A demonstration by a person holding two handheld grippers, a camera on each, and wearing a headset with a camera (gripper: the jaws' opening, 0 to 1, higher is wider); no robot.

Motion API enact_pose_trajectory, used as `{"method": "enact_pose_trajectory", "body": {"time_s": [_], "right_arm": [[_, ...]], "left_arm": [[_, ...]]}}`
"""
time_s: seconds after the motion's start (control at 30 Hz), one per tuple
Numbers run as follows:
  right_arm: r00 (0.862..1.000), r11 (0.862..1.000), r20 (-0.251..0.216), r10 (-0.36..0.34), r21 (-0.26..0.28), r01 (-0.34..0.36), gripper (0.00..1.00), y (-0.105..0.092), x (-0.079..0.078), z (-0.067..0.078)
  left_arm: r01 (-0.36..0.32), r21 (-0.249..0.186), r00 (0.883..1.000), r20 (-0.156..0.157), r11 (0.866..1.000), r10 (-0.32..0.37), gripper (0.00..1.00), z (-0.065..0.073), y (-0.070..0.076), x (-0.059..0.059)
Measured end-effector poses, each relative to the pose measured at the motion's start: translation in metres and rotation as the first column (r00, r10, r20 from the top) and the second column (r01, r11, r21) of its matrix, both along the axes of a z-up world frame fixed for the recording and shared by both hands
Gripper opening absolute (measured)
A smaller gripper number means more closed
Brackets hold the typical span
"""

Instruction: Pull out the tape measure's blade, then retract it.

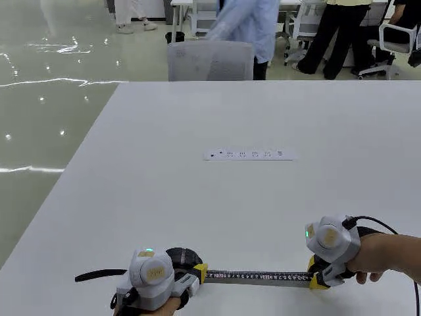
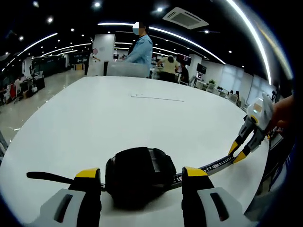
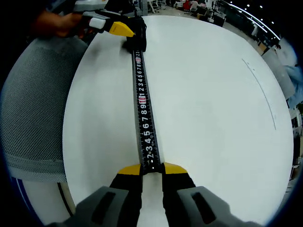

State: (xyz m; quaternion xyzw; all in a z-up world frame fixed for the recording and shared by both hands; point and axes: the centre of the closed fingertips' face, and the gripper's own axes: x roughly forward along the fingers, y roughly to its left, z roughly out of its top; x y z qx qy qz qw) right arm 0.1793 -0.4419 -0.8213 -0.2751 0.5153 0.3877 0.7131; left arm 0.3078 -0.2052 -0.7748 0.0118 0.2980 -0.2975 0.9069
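Left tongs point(image 2: 141, 176) clamp the tape measure case point(image 1: 183, 259), right tongs point(image 3: 152, 167) pinch its blade tip point(image 3: 148, 155): pull straight, level.

The black tape measure case point(image 2: 137, 177) lies on the white table point(image 1: 263, 118), its numbered blade point(image 3: 143, 109) drawn out flat.

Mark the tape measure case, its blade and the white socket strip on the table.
tape measure case point(image 2: 138, 176): left gripper view, on its black top face.
blade point(image 3: 143, 109): right gripper view, on the numbered middle stretch.
socket strip point(image 1: 250, 155): head view, on its middle.
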Motion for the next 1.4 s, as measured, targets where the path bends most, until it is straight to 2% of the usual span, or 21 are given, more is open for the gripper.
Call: {"method": "enact_pose_trajectory", "body": {"time_s": [0.03,0.1,0.2,0.3,0.5,0.53,0.6,0.7,1.1,1.27,1.4], "right_arm": [[1.0,1.0,0.0,-0.001,-0.001,0.001,0.14,0.0,0.0,0.0],[1.0,1.0,-0.005,-0.013,0.001,0.013,0.14,0.0,0.0,0.0],[1.0,1.0,-0.003,-0.014,-0.003,0.014,0.14,0.001,-0.001,0.0],[1.0,1.0,-0.007,-0.025,-0.007,0.025,0.14,0.001,-0.001,-0.001],[0.999,0.999,-0.008,-0.034,-0.017,0.034,0.13,0.001,0.0,-0.001],[0.999,0.999,-0.009,-0.037,-0.018,0.037,0.13,0.001,0.0,-0.001],[0.999,0.999,-0.009,-0.04,-0.02,0.039,0.13,0.001,0.0,-0.001],[0.999,0.999,-0.005,-0.039,-0.022,0.039,0.13,0.001,0.0,-0.001],[0.998,0.998,0.003,-0.064,-0.002,0.064,0.13,0.001,0.001,-0.001],[0.996,0.996,0.011,-0.092,0.019,0.092,0.13,0.0,0.001,-0.001],[0.997,0.997,0.027,-0.072,0.02,0.072,0.14,0.003,0.001,-0.001]], "left_arm": [[0.003,-0.001,1.0,-0.008,1.0,-0.003,0.65,-0.001,-0.002,-0.001],[-0.004,0.017,1.0,0.001,1.0,0.004,0.65,-0.001,-0.002,-0.001],[-0.032,0.01,0.999,-0.011,0.999,0.032,0.65,-0.002,-0.001,0.001],[-0.052,0.044,0.998,-0.019,0.998,0.053,0.64,-0.006,0.0,0.003],[-0.097,0.076,0.995,-0.03,0.992,0.1,0.62,-0.009,0.001,0.006],[-0.096,0.098,0.995,-0.024,0.991,0.099,0.62,-0.009,0.002,0.005],[-0.091,0.107,0.995,-0.019,0.99,0.094,0.62,-0.01,0.002,0.005],[-0.069,0.133,0.998,0.006,0.989,0.069,0.62,-0.011,0.002,0.005],[-0.067,0.126,0.998,0.004,0.99,0.067,0.59,-0.011,0.004,0.005],[-0.063,0.122,0.998,-0.007,0.99,0.065,0.59,-0.012,0.003,0.006],[-0.06,0.121,0.998,-0.003,0.991,0.061,0.59,-0.011,0.003,0.005]]}}
